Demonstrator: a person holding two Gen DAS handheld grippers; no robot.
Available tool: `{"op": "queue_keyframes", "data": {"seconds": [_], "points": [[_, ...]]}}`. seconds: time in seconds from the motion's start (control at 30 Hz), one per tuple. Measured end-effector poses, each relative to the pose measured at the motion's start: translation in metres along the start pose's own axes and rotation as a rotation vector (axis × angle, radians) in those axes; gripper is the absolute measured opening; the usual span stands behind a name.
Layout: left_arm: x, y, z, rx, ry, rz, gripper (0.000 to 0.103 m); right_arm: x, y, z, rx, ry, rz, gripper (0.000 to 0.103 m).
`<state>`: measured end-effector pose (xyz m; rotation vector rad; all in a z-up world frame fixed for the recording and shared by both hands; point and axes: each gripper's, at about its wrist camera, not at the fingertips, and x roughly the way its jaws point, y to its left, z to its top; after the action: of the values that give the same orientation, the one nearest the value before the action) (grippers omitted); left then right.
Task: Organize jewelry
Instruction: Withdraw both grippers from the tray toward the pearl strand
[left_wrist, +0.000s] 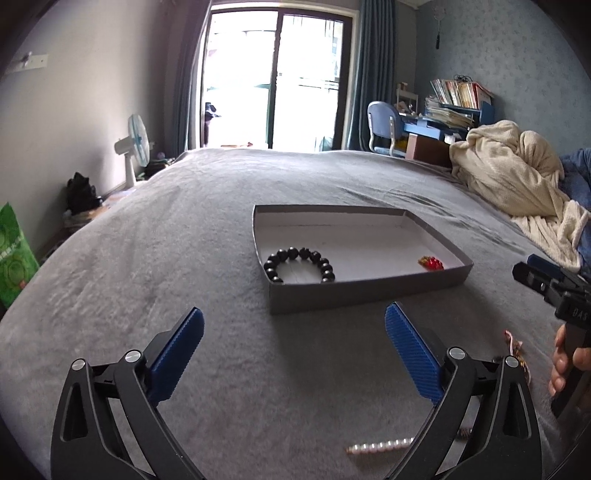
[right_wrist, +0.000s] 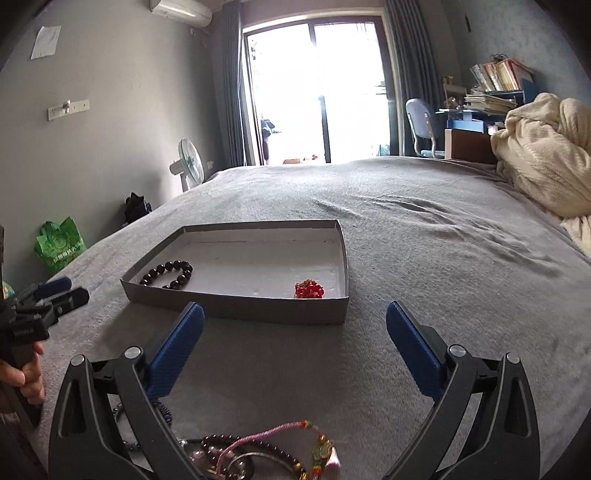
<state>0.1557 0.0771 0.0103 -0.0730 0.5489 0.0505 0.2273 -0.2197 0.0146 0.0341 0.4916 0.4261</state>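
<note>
Left wrist view: left gripper (left_wrist: 293, 326) is hovering over the grey bed (left_wrist: 184, 229) just short of the box (left_wrist: 369, 291), jaws standing wide, nothing between the pads. Black bracelet (left_wrist: 299, 264) is lying in the box's near left corner, red piece (left_wrist: 430, 264) near its right wall. Pearl strand (left_wrist: 380, 445) is lying on the bed under the gripper's right finger; a pink tassel (left_wrist: 513, 343) is showing beside it. Right gripper (left_wrist: 543, 280) is entering at the right edge, a hand (left_wrist: 563, 362) wrapping its handle. Gripper is pointing forward and somewhat down at the box

Right wrist view: right gripper (right_wrist: 295, 326) is also spread fully and gripping nothing, aiming at the box's (right_wrist: 236, 306) near wall, tilted down. Pile (right_wrist: 258, 450) of unsorted bracelets and cords is sitting at the bottom of the frame, beneath the fingers. Left gripper (right_wrist: 62, 291) is showing at the left edge, its hand (right_wrist: 26, 376) on the handle

Judgement: two pieces are boxed, both grippers are empty, so the step in hand is going for the next piece. Next move calls for pulling back and dipping down to the pile or the pearl strand, then closing on a single strand without snagging its neighbours
</note>
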Motion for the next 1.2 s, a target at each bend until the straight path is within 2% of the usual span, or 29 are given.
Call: {"op": "queue_keyframes", "data": {"seconds": [0.37, 0.6, 0.9, 1.2], "points": [[-0.025, -0.016, -0.029, 0.055, -0.005, -0.009, 0.098, -0.029, 0.003, -0.021, 0.03, -0.03, -0.007, 0.098], [-0.036, -0.019, -0.045, 0.062, 0.015, -0.02, 0.098, -0.045, 0.001, -0.034, 0.06, -0.017, -0.006, 0.098], [-0.041, -0.029, -0.062, 0.109, 0.049, -0.039, 0.098, -0.046, -0.001, -0.045, 0.092, 0.036, -0.009, 0.098], [-0.034, -0.035, -0.062, 0.147, 0.081, -0.066, 0.098, -0.047, 0.003, -0.055, 0.097, 0.096, 0.01, 0.098]]}}
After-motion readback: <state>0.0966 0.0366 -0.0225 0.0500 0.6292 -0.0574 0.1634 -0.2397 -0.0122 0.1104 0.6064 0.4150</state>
